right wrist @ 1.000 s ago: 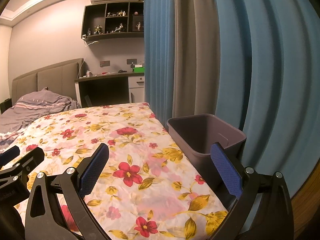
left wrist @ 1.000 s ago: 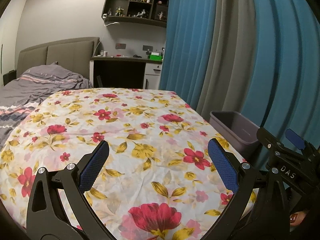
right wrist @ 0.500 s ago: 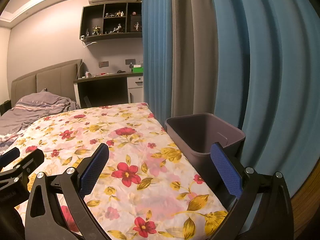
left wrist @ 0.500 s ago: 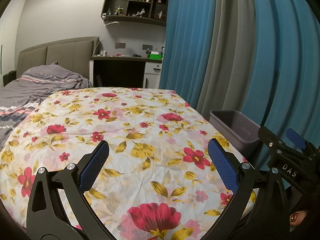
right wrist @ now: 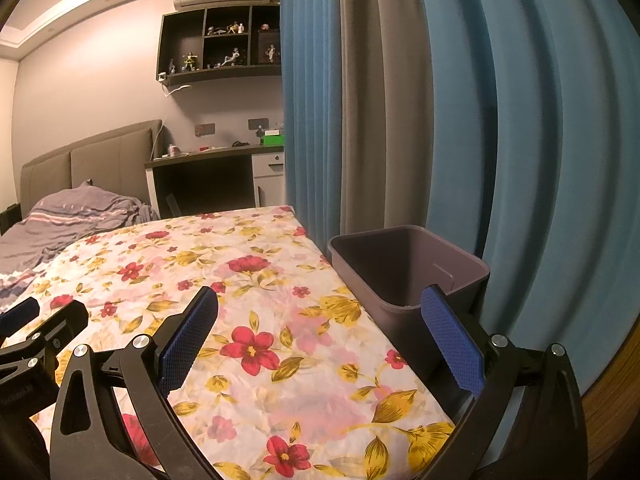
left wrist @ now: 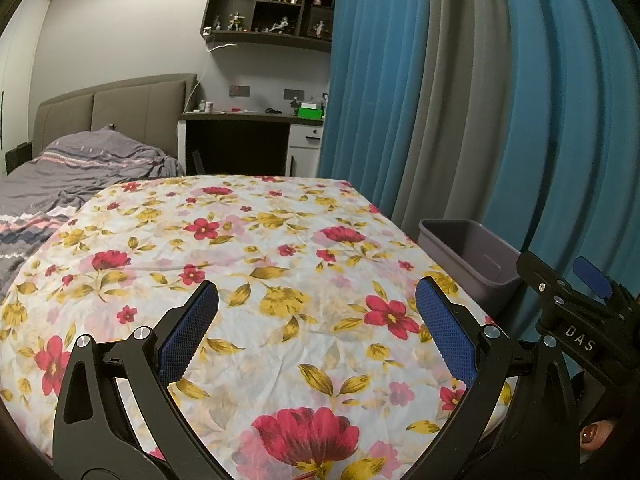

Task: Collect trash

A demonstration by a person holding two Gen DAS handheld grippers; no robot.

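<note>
Both grippers hover side by side over the near end of a table covered by a floral tablecloth [left wrist: 280, 248], each pointing forward and level along its length. The left gripper [left wrist: 318, 322] has its jaws spread wide, blue pads [left wrist: 188, 332] well apart, with nothing between them but cloth below. The right gripper [right wrist: 320, 330] is likewise spread wide and carries nothing; its right finger overlaps the near wall of the bin in its own view. In the left wrist view the right gripper's body sits just beside the left one at the lower right, and a fingertip of the person's hand [left wrist: 592, 436] shows at the bottom right corner behind it. The task's purple trash bin [right wrist: 404, 276] stands off the table's right edge, close against it, its rim a little below the tabletop — its mouth is open and the visible part of the inside looks bare. No loose trash can be made out on the cloth in either view. The tabletop from near edge to far edge is open room. Blue and grey curtains [right wrist: 400, 100] hang just behind the bin along the right side; a bed with a grey duvet [left wrist: 80, 168] lies past the table's far left corner, and a desk [left wrist: 240, 140] stands beyond the far edge.
</note>
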